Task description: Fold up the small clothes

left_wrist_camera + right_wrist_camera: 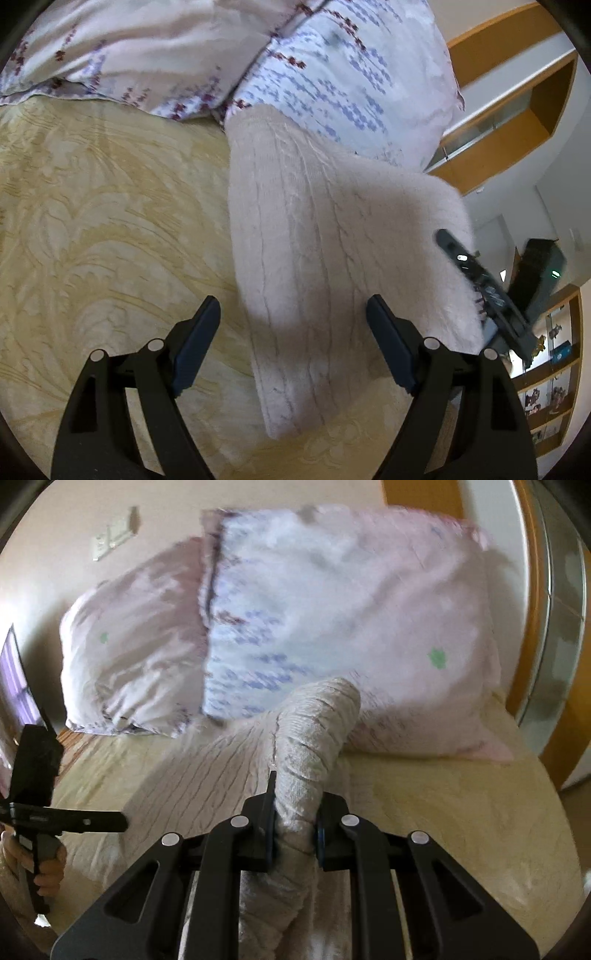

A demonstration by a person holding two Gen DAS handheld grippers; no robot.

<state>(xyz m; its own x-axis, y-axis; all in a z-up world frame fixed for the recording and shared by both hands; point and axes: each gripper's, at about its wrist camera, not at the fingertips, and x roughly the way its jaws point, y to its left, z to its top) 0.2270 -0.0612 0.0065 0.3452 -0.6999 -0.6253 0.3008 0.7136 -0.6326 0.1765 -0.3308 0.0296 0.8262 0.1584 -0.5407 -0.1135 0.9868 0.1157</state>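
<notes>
Two grippers work over one cream cable-knit sweater (314, 229) that lies on a bed with a yellow patterned bedspread (103, 206). From the left wrist the knit runs as a long band from the near edge of the bed toward the pillows (332, 74) at the head end, its ribbed end touching the flowered pillow, its cables running along that length. The left gripper (293, 332) hangs over the near part of this band with its jaws spread wide, pads on either side and not pressing the cloth. The right gripper (293, 827) is clamped on a bunched roll of the sweater (317, 746), which rises from the pads and curls over toward the pillows. Only the right wrist view shows this lifted roll, the wall with a switch plate (114, 535), and a hand (48, 871) holding the left gripper's handle at the bed's left edge. Only the left wrist view shows the wooden shelves (517, 110) past the bed's right side and the right gripper as a dark blurred shape at the sweater's far right edge. Bare bedspread lies open left of the sweater and along the right edge of the bed.
</notes>
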